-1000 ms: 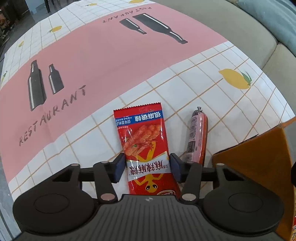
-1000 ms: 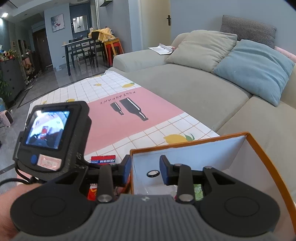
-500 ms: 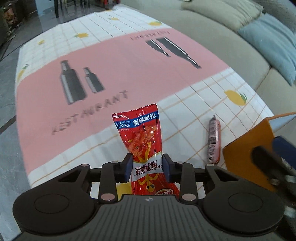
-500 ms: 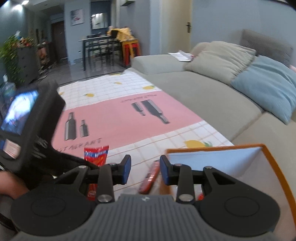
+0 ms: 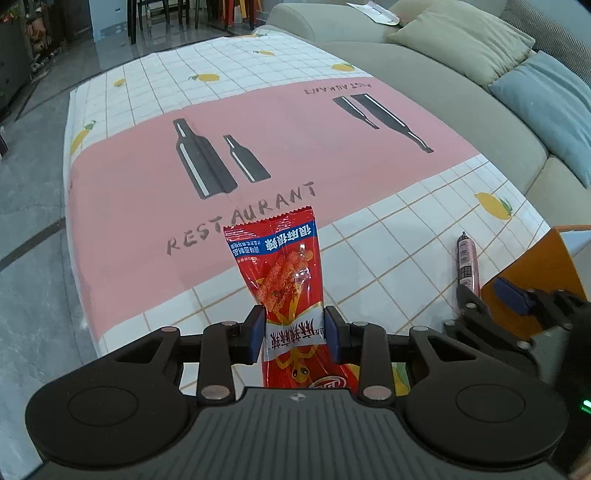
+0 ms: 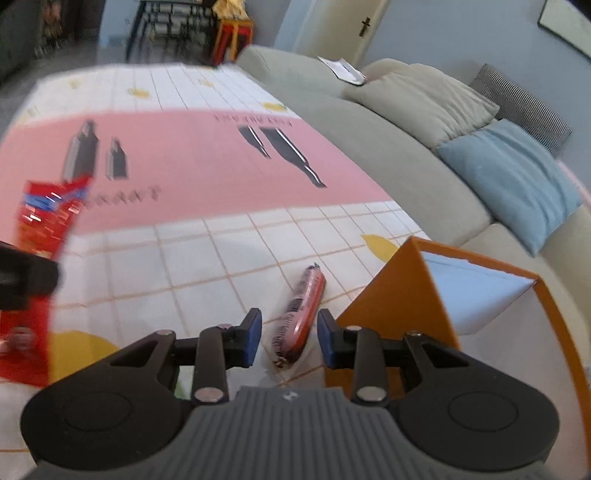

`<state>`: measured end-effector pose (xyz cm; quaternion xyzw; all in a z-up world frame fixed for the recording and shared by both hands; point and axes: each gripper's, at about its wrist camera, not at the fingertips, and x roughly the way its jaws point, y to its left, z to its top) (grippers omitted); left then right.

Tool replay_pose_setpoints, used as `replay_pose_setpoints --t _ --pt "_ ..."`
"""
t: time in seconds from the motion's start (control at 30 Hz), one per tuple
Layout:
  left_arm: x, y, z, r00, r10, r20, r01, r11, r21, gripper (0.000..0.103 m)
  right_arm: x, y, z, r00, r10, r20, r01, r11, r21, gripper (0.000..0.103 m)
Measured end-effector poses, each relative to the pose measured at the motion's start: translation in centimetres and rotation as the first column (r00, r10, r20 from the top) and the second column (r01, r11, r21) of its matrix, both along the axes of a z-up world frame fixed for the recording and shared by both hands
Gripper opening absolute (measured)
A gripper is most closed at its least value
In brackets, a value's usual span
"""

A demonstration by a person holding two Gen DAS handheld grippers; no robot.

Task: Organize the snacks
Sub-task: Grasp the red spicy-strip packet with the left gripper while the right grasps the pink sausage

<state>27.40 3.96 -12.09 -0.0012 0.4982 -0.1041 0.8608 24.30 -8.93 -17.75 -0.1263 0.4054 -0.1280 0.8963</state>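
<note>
Now the left gripper pinches the red snack packet above the surface; the right gripper, jaws spread, straddles the sausage stick beside the orange box; it should close squarely mid-length.

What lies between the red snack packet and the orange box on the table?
The pink sausage stick lies there on the tablecloth, close beside the orange box and apart from the red snack packet; the left wrist view shows it.

Home living room: grey sofa, cushions, dining table behind
</note>
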Motion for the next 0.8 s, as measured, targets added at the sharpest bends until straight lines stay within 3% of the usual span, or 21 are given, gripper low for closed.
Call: replay_pose_setpoints --t 0.17,0.43,0.8 --pt "0.1 0.3 -0.1 1.000 -0.003 -0.002 0.003 1.000 -0.013 0.038 0.9 0.1 -1.2 0.998 -0.062 -0.028 0.061 0.998 -0.026 0.029" --pt "-0.2 0.0 -0.4 1.000 -0.015 -0.009 0.015 1.000 -0.010 0.038 2.2 -0.6 -2.0 0.986 -0.158 -0.045 0.159 0.986 0.039 0.022" --pt "-0.6 -0.5 -0.1 0.999 -0.044 0.005 0.044 0.999 0.007 0.038 -0.2 -2.1 -0.6 0.990 -0.129 -0.062 0.141 0.953 0.268 0.021"
